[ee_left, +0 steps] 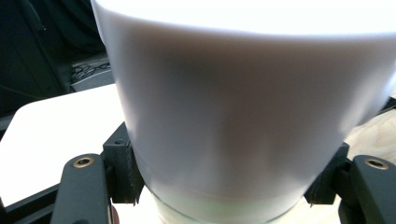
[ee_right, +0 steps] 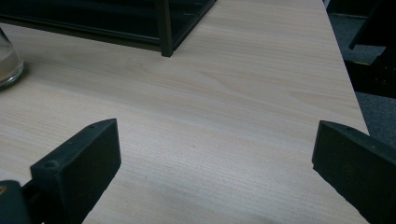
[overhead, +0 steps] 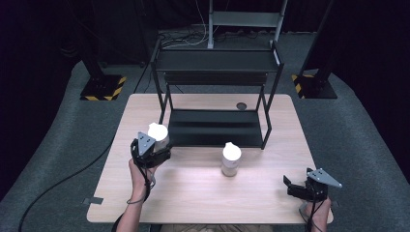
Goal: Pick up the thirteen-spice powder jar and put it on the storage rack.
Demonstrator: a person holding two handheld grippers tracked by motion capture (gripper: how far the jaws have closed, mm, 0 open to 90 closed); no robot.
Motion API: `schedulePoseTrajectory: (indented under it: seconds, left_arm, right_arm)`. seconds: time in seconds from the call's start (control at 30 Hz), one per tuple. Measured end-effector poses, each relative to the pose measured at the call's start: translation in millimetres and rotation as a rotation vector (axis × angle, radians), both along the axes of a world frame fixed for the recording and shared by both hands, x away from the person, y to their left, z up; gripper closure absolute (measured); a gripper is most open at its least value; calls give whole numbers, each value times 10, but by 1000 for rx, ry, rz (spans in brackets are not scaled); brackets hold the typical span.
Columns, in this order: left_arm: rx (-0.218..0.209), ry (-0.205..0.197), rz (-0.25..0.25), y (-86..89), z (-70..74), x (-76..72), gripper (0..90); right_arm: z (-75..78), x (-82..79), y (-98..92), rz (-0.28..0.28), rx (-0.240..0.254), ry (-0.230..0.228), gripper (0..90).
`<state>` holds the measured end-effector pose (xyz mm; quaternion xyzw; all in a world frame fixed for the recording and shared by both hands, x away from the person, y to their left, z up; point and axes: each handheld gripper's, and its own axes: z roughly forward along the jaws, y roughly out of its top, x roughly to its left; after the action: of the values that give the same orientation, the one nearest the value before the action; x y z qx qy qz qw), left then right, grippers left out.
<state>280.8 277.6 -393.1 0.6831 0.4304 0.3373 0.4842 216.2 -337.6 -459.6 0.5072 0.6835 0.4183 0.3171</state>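
Note:
My left gripper is shut on a white-capped jar, held above the table's left side, just in front of the black shelf rack. Seen from the left gripper view, that jar's white cap spans nearly the whole picture, and the black jaws press on it from both sides low down. A second white-capped jar stands upright on the table near the middle. My right gripper rests open near the table's front right corner, nothing between its jaws; in the right gripper view the second jar's glass base sits at the far left.
The two-tier black rack stands on the far half of the wooden table; its lower shelf is bare. A small dark round hole lies behind it. Cables run across the grey floor at the left.

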Motion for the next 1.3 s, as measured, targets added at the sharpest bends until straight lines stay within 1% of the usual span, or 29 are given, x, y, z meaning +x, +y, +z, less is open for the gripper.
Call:
schedulePoseTrajectory:
  seconds: [0.2, 0.37, 0.6, 0.7, 0.83, 1.1, 1.3]
  left_arm:
    - [9, -10, -19, -25, 56, 47, 305]
    - [7, -9, -35, -38, 104, 94, 305]
    - [8, -19, -52, -56, 180, 144, 305]
    - [12, -21, -62, -68, 208, 183, 305]
    - [5, -15, -72, -82, 238, 246, 305]
    - [27, -20, -103, -137, 349, 361, 305]
    - [31, -14, -115, -155, 390, 446, 305]
  right_arm:
    - [-2, 1, -12, 3, 5, 0, 5]
    - [-4, -2, -9, -2, 6, -1, 7]
    - [5, 9, -10, 7, 2, 5, 8]
    - [-1, 4, -16, 6, 5, 1, 9]
    - [-2, 3, -24, 5, 11, 2, 9]
    - [2, 13, -29, 10, 10, 5, 11]
    - [-7, 2, -42, 12, 18, -1, 10]
